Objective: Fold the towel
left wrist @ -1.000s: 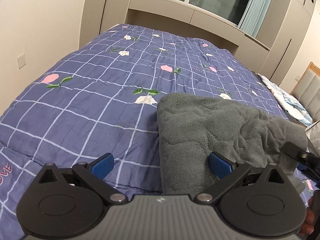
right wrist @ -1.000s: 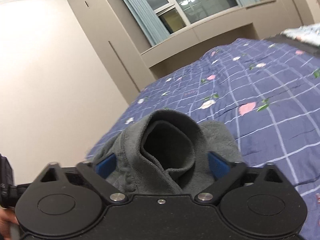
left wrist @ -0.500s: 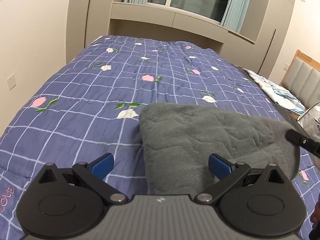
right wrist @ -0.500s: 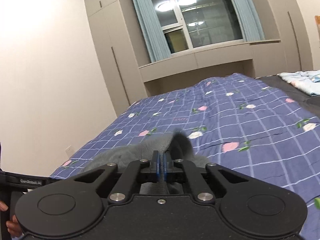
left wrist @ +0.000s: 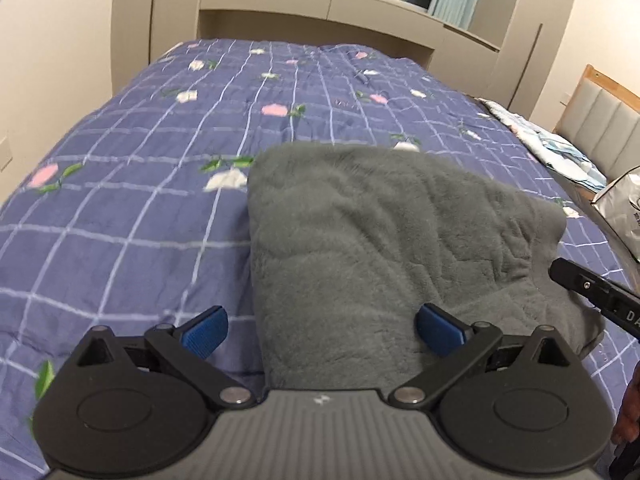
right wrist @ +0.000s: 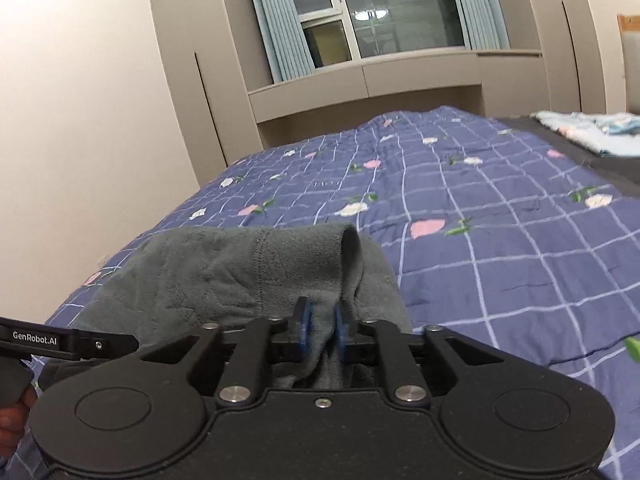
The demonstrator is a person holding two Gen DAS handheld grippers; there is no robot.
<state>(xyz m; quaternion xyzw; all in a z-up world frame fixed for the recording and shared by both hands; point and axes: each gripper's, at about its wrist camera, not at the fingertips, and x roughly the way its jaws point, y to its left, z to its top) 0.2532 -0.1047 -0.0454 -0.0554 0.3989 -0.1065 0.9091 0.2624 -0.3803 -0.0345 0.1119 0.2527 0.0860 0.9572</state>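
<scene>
A grey plush towel (left wrist: 376, 248) lies rumpled on the blue checked bedspread (left wrist: 132, 184). My left gripper (left wrist: 322, 330) is open, its blue pads straddling the towel's near left part without pinching it. In the right wrist view the towel (right wrist: 224, 268) rises in a raised fold, and my right gripper (right wrist: 320, 330) is shut on its near right corner, cloth bunched between the blue pads. The right gripper's black body shows at the left wrist view's right edge (left wrist: 592, 296).
The bedspread (right wrist: 500, 240) stretches far toward beige cupboards and a curtained window (right wrist: 380, 12). Light folded bedding (right wrist: 588, 130) lies at the far right. A shiny bag (left wrist: 620, 208) stands beside the bed. A hand (right wrist: 12, 412) holds the left gripper's handle.
My right gripper went from open around the towel to shut on its corner, and the pinched fold has lifted. The left gripper stayed open and shifted right over the towel's left edge.
</scene>
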